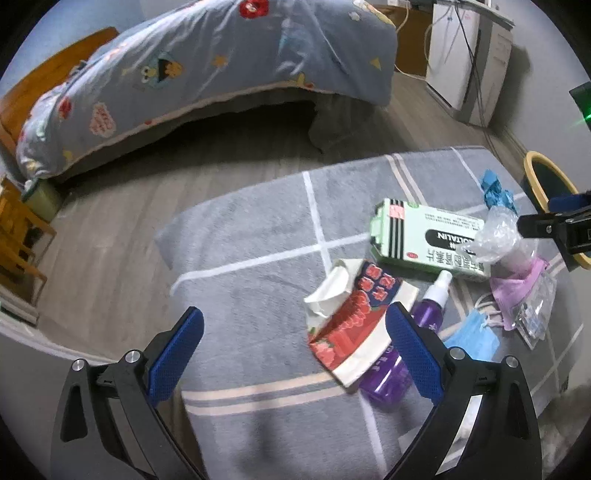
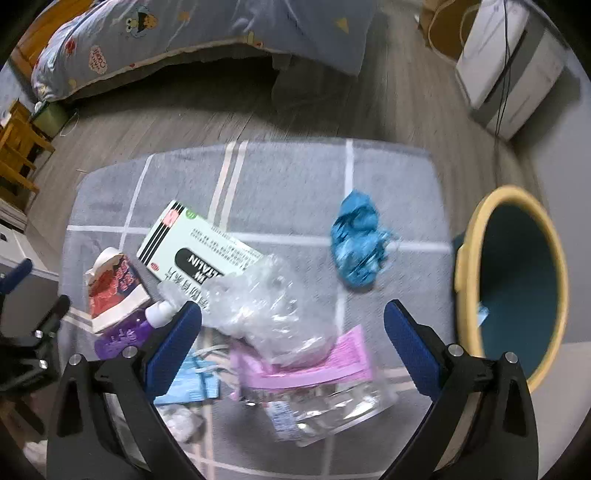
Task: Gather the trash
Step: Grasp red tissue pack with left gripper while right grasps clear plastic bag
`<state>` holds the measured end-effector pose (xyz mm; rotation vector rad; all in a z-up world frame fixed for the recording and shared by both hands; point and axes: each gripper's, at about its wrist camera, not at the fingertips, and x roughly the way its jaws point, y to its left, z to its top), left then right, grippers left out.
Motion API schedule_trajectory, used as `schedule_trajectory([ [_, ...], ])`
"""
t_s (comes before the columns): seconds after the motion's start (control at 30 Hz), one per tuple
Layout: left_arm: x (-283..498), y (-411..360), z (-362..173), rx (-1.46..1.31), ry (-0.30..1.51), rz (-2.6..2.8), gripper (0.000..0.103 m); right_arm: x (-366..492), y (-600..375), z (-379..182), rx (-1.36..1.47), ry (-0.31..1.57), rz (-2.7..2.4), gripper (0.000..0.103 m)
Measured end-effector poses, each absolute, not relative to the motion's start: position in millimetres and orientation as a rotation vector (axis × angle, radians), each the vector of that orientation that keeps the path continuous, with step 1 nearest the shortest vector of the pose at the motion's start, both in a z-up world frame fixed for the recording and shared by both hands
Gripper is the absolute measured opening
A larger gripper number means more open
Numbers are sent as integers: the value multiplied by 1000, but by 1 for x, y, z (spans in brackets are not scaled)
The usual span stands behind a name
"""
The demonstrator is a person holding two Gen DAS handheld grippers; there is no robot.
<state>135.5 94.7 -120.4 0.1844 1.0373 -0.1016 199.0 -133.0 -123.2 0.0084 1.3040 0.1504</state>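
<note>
Trash lies on a grey rug [image 1: 258, 229] [image 2: 288, 177]: a pale green medicine box [image 1: 424, 236] [image 2: 199, 243], a red tissue pack [image 1: 354, 317] [image 2: 110, 288], a purple spray bottle [image 1: 399, 365] [image 2: 125, 336], crumpled clear plastic [image 1: 498, 236] [image 2: 266, 306], a pink mask [image 1: 517, 291] [image 2: 310, 362], a blue mask [image 1: 472, 339] [image 2: 188, 380] and a blue crumpled wad [image 1: 496, 194] [image 2: 358, 236]. A yellow-rimmed bin [image 2: 513, 284] [image 1: 543, 177] stands at the right. My left gripper [image 1: 295, 350] is open beside the tissue pack. My right gripper [image 2: 293, 343] [image 1: 554, 229] is open over the clear plastic.
A bed with a blue cartoon quilt [image 1: 207, 74] [image 2: 192, 33] fills the far side, dark space beneath it. A white appliance with cables [image 1: 469, 55] [image 2: 513, 70] stands at the far right. Wooden furniture [image 1: 18, 243] [image 2: 18, 155] sits at the left on grey plank floor.
</note>
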Motion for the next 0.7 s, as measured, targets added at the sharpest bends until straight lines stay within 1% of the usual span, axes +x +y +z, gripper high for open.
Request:
schedule_trajectory([
  [0.17, 142, 84, -134, 190, 1087, -148, 98, 199, -126, -142, -51, 1362, 158, 97],
  [0.37, 156, 74, -147, 208, 1102, -171, 97, 200, -120, -153, -112, 1375, 186, 97],
  [0.47, 163, 75, -152, 222, 1112, -168, 95, 202, -116, -156, -141, 1370, 207, 97],
  [0.53, 167, 76, -153, 212, 1117, -167, 94, 203, -112, -157, -165, 1361, 219, 95],
  [0.57, 168, 77, -153, 203, 1117, -170, 87, 202, -108, -158, -181, 1360, 229, 89],
  [0.6, 170, 77, -153, 185, 1121, -183, 74, 200, -104, -160, -195, 1361, 234, 80],
  [0.63, 172, 77, -154, 177, 1131, -194, 69, 199, -103, -162, -206, 1364, 240, 76],
  [0.67, 173, 75, -156, 175, 1144, -202, 63, 197, -101, -163, -214, 1369, 251, 70],
  [0.7, 173, 74, -158, 181, 1153, -209, 56, 197, -100, -165, -221, 1373, 261, 60],
])
